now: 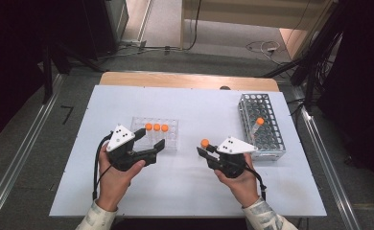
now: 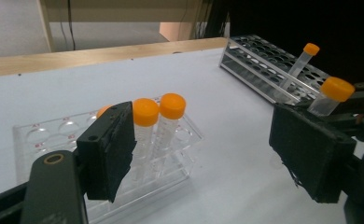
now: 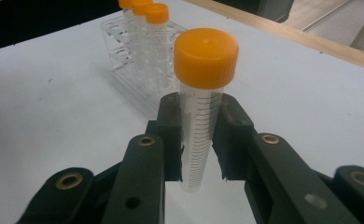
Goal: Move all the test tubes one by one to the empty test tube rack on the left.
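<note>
Two black jaws of the right tool [image 3: 201, 140] are clamped on a clear plastic tube [image 3: 199, 135], gripping it a little below its orange screw cap [image 3: 206, 57], upright, with the printed scale facing the camera at the centre of the right gripper view. In the high view that tool [image 1: 205, 150] sits right of centre above the white tabletop [image 1: 190, 191], the cap showing as an orange dot at its tip.

My judgement is that the tube is light, stiff and smooth-walled, so it could slip or swing in flat pads if squeezed weakly, and thin plastic may crack if crushed. The present hold high on the body, just under the cap, looks sensible: the cap's rim acts as a stop against sliding down.

Farther out, the left tool [image 1: 149, 143] hangs with its jaws apart and nothing between them, just in front of a clear plastic rack [image 1: 170, 139] at centre left of the high view. Three more orange-capped tubes [image 2: 171, 126] stand upright in it, close together. At the upper right of the high view a wire rack [image 1: 262, 125] holds one tube [image 1: 257, 127] leaning at a tilt.
</note>
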The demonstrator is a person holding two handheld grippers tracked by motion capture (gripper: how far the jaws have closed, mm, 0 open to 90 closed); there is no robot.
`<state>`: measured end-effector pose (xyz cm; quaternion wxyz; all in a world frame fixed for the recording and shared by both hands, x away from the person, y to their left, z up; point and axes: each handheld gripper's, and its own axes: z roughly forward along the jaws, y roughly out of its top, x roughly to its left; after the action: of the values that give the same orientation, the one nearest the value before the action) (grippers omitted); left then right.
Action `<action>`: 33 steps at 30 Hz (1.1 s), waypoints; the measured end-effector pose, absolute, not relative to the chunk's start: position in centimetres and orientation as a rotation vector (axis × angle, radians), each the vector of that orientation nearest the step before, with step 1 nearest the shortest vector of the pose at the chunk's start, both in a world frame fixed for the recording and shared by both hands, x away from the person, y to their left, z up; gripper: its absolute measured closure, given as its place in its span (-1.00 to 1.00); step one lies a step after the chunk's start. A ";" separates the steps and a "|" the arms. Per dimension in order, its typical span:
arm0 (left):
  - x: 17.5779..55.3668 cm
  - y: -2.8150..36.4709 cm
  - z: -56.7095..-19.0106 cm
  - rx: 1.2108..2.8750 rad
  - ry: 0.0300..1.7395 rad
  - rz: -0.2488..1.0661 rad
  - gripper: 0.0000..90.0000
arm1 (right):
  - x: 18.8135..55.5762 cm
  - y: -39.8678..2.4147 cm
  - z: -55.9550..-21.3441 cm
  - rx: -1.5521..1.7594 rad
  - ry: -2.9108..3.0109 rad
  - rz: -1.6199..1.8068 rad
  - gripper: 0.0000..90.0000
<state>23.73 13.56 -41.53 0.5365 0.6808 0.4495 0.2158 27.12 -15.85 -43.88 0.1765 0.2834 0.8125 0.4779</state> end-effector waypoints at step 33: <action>22.8 9.8 -42.7 1.737 0.937 0.450 0.30 | 26.3 -8.5 -44.8 0.642 2.428 1.397 0.59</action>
<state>22.79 9.82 -42.71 0.5301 0.7276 0.3925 0.1885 26.30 -8.47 -44.76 0.1336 0.2214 0.8373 0.4817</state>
